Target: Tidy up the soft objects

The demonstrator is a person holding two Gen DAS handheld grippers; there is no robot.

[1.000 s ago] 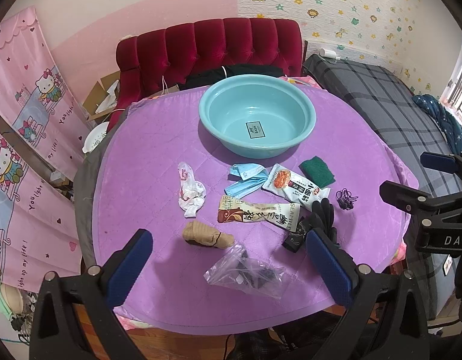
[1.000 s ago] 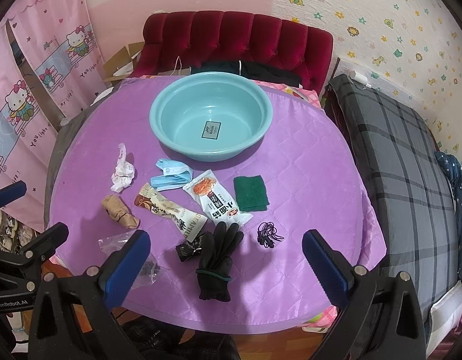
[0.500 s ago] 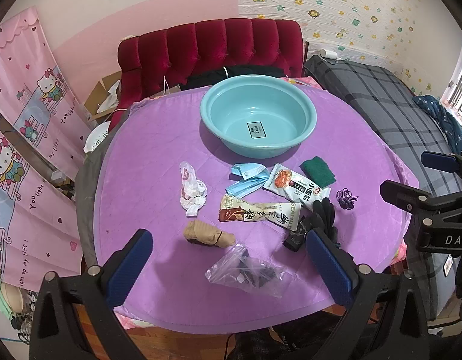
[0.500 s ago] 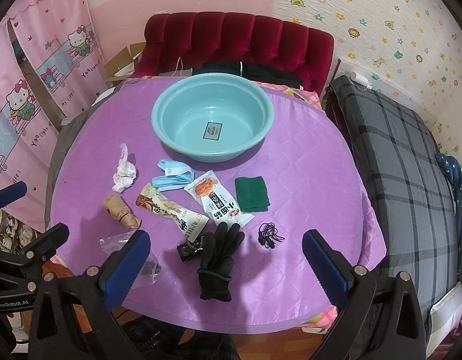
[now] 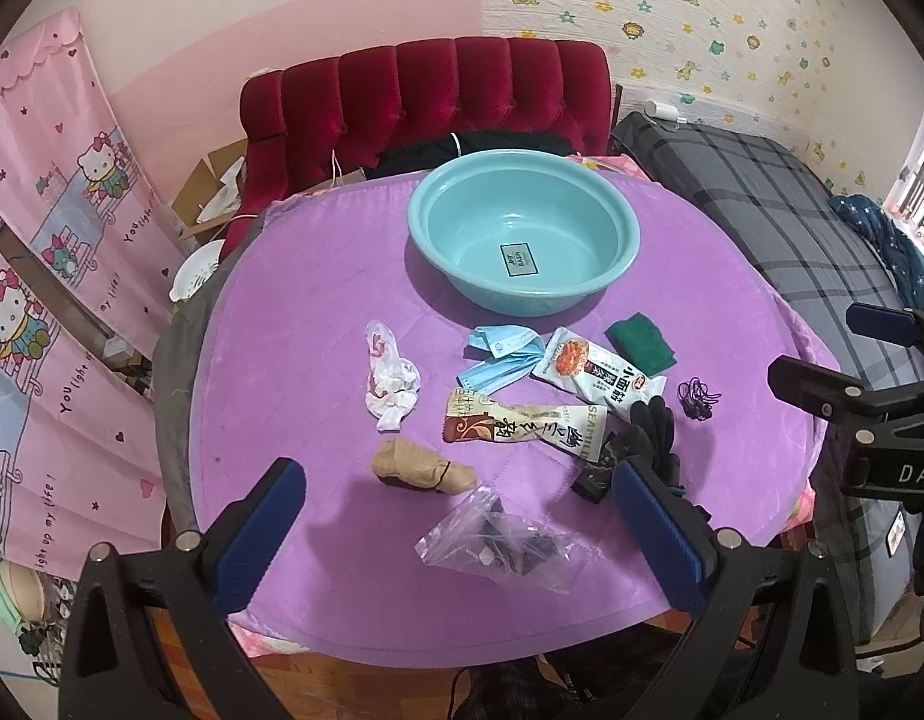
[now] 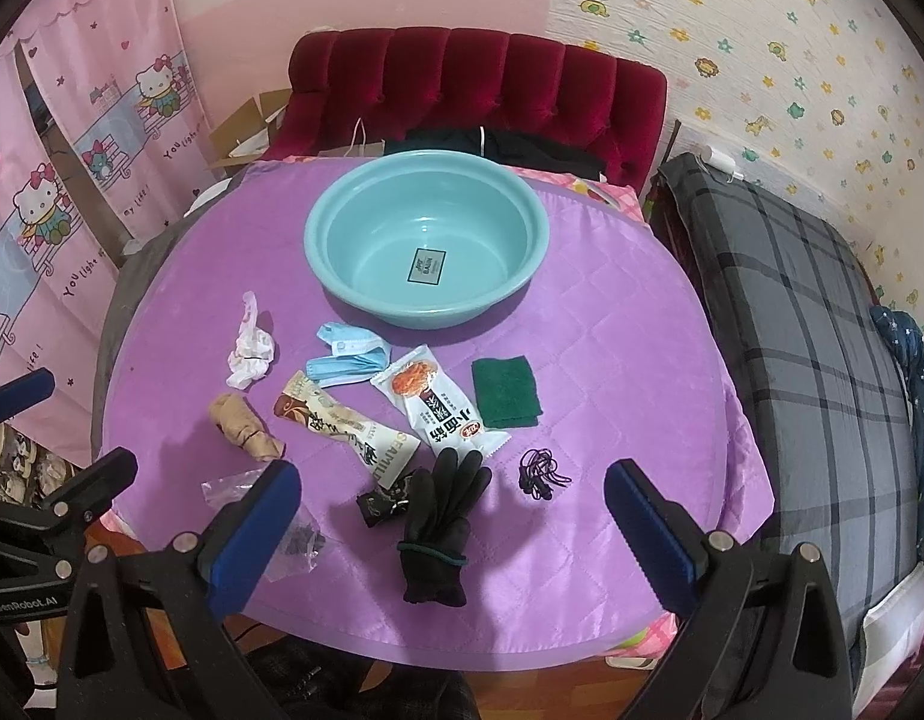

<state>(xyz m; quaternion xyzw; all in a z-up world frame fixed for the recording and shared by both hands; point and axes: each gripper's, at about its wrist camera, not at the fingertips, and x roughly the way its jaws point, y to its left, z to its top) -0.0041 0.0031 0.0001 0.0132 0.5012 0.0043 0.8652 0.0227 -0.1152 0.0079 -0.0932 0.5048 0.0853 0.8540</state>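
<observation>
Jaws wide apart, empty: left gripper (image 5: 459,513), right gripper (image 6: 453,507).

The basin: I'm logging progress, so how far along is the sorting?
Nothing looks done: the teal basin is empty. Nothing is in hand; the left gripper and right gripper hover open. Left: black glove, green cloth, blue mask, beige sock, all on the table.
</observation>
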